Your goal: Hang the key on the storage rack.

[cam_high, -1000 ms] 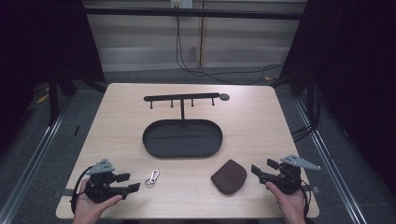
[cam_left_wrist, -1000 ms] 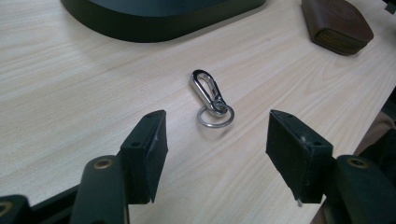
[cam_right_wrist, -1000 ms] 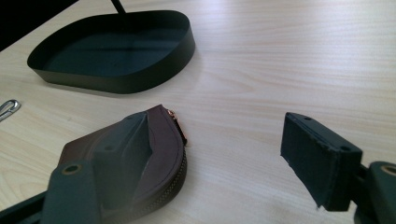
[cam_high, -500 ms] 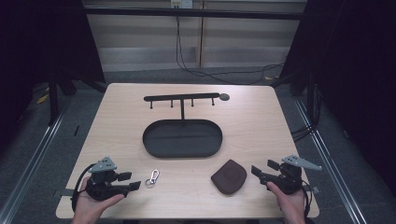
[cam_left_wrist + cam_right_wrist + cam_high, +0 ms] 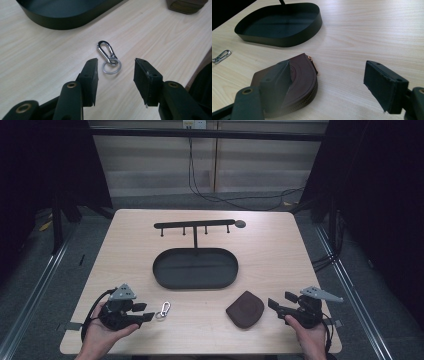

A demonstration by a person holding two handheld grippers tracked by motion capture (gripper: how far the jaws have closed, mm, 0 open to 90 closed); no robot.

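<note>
A silver carabiner keyring (image 5: 163, 309) (image 5: 109, 57) lies flat on the wooden table, near its front left. My left gripper (image 5: 145, 312) (image 5: 116, 63) points at it from the left. Its jaws have just been closing and now stand partly open. The ring lies on the table just ahead of the tips, untouched. A brown zipped leather pouch (image 5: 245, 309) (image 5: 302, 72) lies at the front right. My right gripper (image 5: 279, 301) (image 5: 329, 66) hovers just right of it, jaws wide open and holding nothing; its left jaw hides part of the pouch in the right gripper view.
A black oval tray (image 5: 195, 285) (image 5: 287, 42) (image 5: 62, 23) sits mid-table. A thin post rises from its far side to a black bar with several pegs (image 5: 194, 225). Bare wood lies between tray and front edge. Dark floor and rails surround the table.
My left gripper has shifted a little toward the keyring and risen slightly, and its jaws have narrowed. The right gripper, pouch and keyring have stayed put.
</note>
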